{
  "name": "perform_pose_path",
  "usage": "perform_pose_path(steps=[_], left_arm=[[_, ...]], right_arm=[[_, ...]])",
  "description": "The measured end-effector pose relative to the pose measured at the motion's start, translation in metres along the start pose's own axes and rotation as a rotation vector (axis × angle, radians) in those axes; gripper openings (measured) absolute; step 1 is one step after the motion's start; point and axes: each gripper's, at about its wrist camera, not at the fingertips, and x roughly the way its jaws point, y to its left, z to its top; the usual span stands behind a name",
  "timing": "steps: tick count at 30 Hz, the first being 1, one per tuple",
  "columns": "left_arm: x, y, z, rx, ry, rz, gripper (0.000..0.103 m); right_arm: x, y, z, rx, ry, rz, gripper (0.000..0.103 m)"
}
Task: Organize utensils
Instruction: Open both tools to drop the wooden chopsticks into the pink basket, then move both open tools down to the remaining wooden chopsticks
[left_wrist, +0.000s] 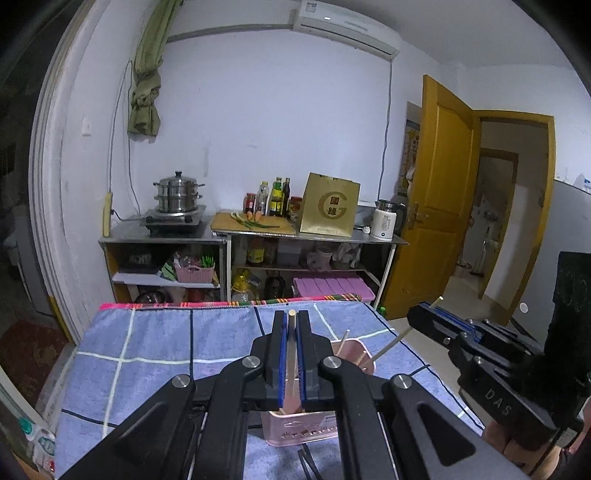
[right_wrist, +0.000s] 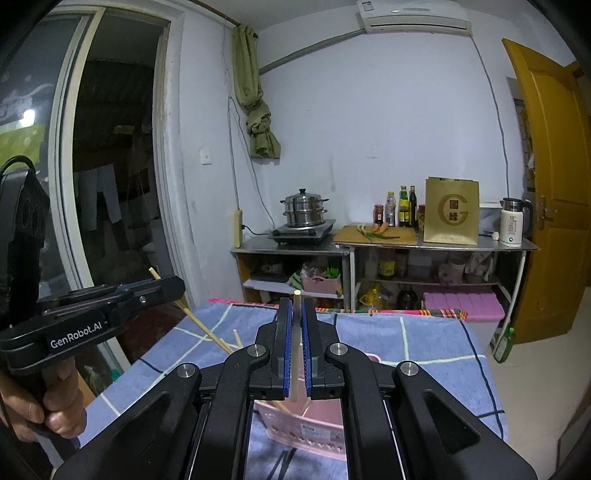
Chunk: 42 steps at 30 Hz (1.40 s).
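We are pinching one thin, light, stiff chopstick (left_wrist: 292, 325) in our left gripper (left_wrist: 292, 321) and another chopstick (right_wrist: 296, 306) in our right gripper (right_wrist: 296, 306), each gripped near its top end, over the pink holder (left_wrist: 354, 350) nearby.

Both views are dim and bluish, lit evenly from overhead with only soft shadows, and the dark doorway (right_wrist: 110, 155) on the left stays nearly black. Fisheye bending curves the walls and door frame toward the edges (corners vignette to black), while focus stays fairly sharp throughout.
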Motion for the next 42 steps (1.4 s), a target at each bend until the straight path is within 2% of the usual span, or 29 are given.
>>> perform_pose_path(steps=[10, 20, 22, 27, 36, 42], left_arm=[[0.053, 0.013, -0.032, -0.021, 0.099, 0.001, 0.004], [0.068, 0.016, -0.049, -0.017, 0.132, 0.006, 0.005], [0.065, 0.015, -0.051, -0.011, 0.131, 0.008, 0.006], [0.051, 0.015, -0.053, -0.015, 0.111, 0.005, 0.023], [-0.003, 0.014, -0.066, -0.009, 0.052, -0.006, 0.03], [-0.035, 0.017, -0.099, 0.0, 0.061, -0.009, 0.034]], right_arm=[[0.04, -0.015, -0.031, 0.024, 0.084, -0.001, 0.005], [0.053, -0.022, -0.043, 0.031, 0.139, -0.002, 0.005], [0.051, -0.023, -0.043, 0.029, 0.144, -0.004, 0.005], [0.039, -0.022, -0.041, 0.022, 0.132, 0.007, 0.012], [-0.013, -0.021, -0.047, 0.013, 0.086, 0.019, 0.013], [-0.043, -0.028, -0.068, 0.03, 0.112, 0.02, 0.013]])
